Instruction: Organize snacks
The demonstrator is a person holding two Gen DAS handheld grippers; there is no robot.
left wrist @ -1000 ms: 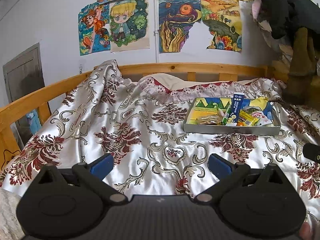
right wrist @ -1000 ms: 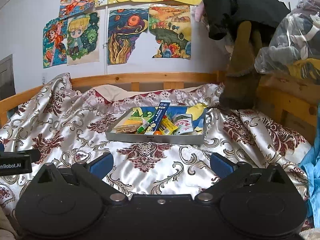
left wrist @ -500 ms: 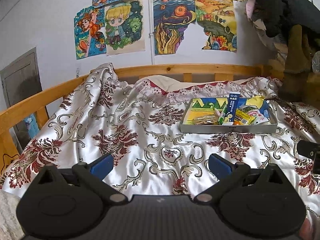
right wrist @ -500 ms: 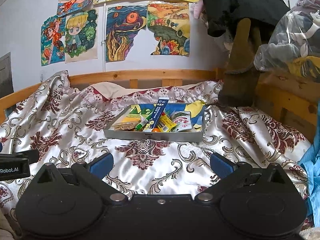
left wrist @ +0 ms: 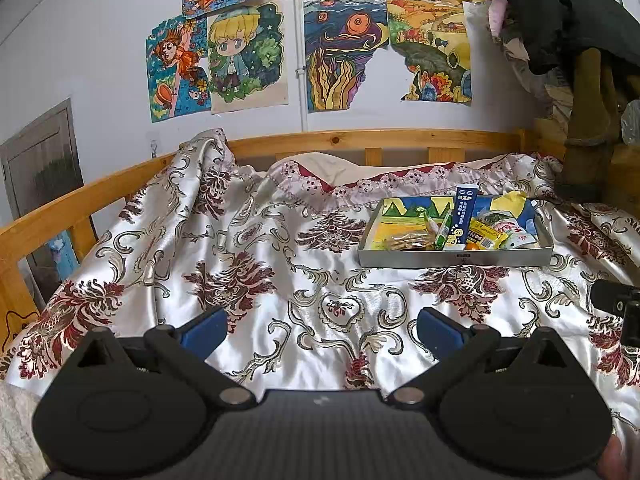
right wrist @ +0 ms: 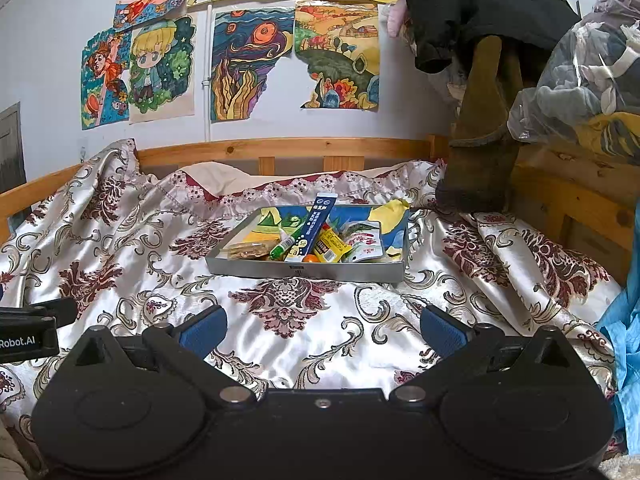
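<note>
A shallow grey tray lies on the patterned bed cover and holds several snacks: a tall blue box, a green tube, a yellow packet, a white pouch, a clear bag of biscuits. My left gripper is open and empty, well short and left of the tray. My right gripper is open and empty, in front of the tray.
A wooden bed rail runs round the back and left. Dark clothes and a brown garment hang at the right. A plastic bag of clothes sits on a wooden shelf at far right. Drawings cover the wall.
Both grippers have drawn back and tilted up slightly; the tray sits a little lower and farther in both views. The jaws stayed open.
</note>
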